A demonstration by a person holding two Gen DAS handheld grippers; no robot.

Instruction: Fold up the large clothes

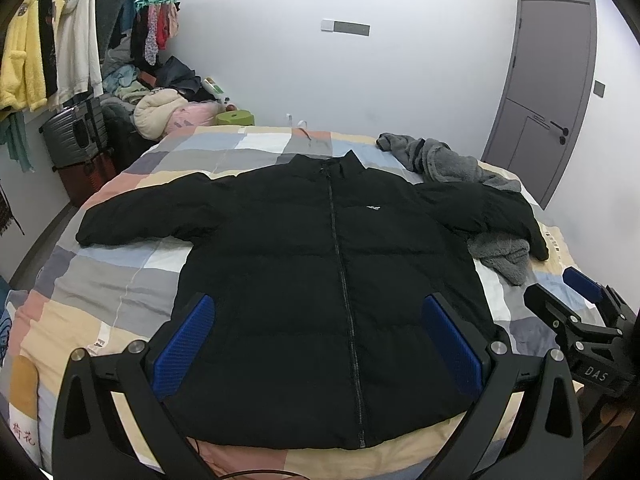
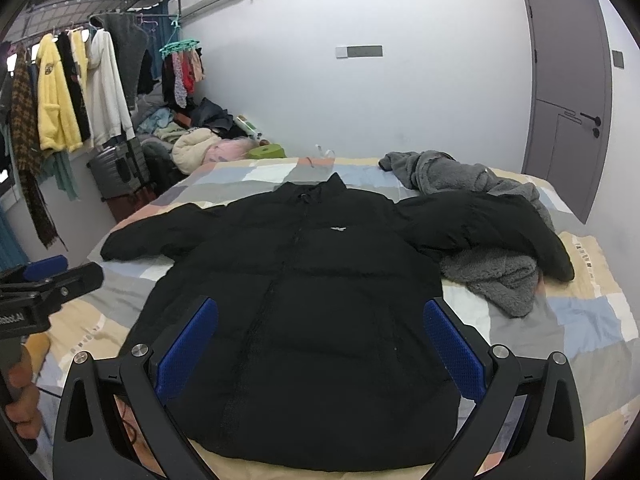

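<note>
A black zipped puffer jacket lies flat, front up, on the patchwork bed, collar to the far side and both sleeves spread out. It also shows in the right wrist view. Its right sleeve lies over a grey fleece garment. My left gripper is open and empty, hovering above the jacket's hem. My right gripper is open and empty over the hem too; it also shows at the right edge of the left wrist view. The left gripper appears at the left edge of the right wrist view.
A grey fleece garment lies bunched at the bed's far right. A clothes rack with hanging clothes, a suitcase and a heap of clothes stand left of the bed. A grey door is at the right.
</note>
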